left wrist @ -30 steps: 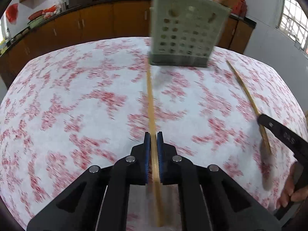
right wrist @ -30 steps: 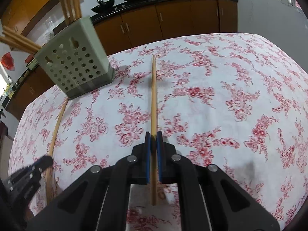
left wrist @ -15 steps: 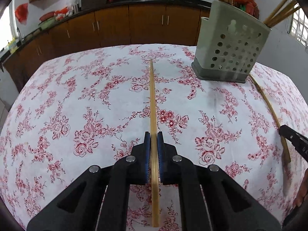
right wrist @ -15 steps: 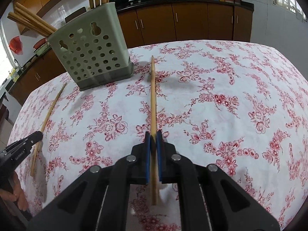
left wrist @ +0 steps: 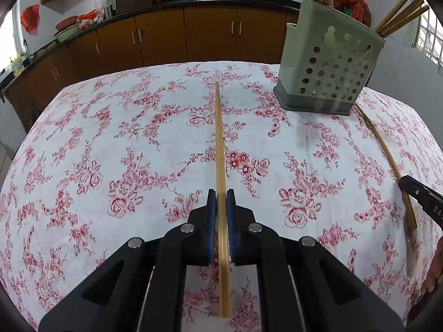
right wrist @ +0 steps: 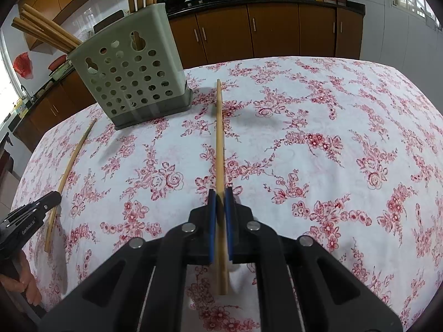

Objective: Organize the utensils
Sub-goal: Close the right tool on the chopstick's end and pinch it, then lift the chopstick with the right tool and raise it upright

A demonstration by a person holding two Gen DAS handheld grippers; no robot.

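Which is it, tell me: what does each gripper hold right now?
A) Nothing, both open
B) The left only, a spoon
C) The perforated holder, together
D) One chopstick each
D: the left gripper is shut on a chopstick, and the right gripper is shut on another chopstick.

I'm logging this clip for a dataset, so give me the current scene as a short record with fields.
surface: table with red floral cloth
left gripper: shut on a chopstick pointing away along the fingers
right gripper: shut on another chopstick, likewise pointing forward
holder: pale green perforated caddy, upright on the cloth, several chopsticks already standing in it
background: brown cabinets, woks on the counter
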